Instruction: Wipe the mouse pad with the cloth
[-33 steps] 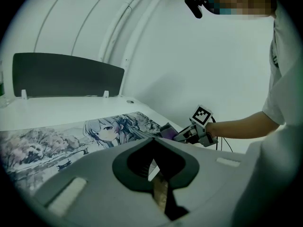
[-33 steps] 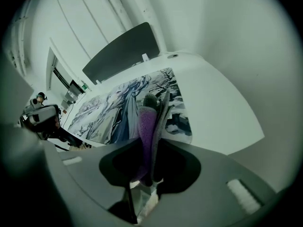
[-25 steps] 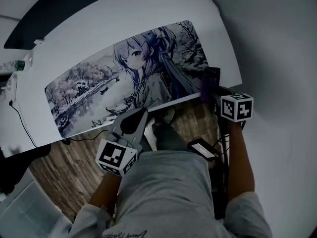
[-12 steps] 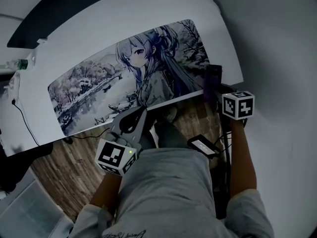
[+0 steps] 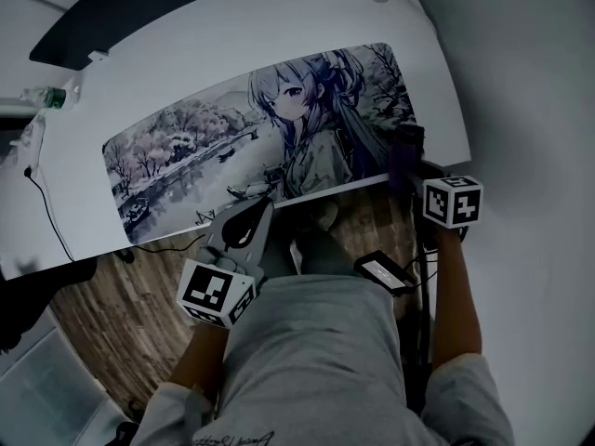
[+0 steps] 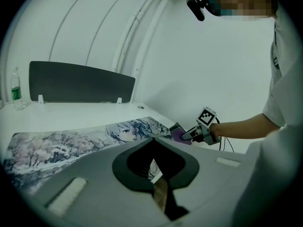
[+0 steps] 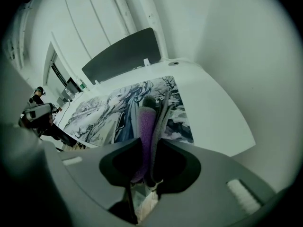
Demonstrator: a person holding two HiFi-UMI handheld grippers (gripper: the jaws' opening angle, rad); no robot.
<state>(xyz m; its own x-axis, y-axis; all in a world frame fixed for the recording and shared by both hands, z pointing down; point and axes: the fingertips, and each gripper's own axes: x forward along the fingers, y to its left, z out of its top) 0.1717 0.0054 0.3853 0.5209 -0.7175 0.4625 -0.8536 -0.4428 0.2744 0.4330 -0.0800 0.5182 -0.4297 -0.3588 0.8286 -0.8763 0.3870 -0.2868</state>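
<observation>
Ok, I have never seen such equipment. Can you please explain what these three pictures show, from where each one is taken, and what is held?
No robot here: a person holds a two-jaw tool in each hand. One picture comes from a camera on the person's head, looking down; the other two from a camera on each tool. On the white desk lies a long mouse pad with a drawn girl. The right tool is shut on a purple cloth at the pad's right end. The left tool is shut and empty, by the desk's near edge.
</observation>
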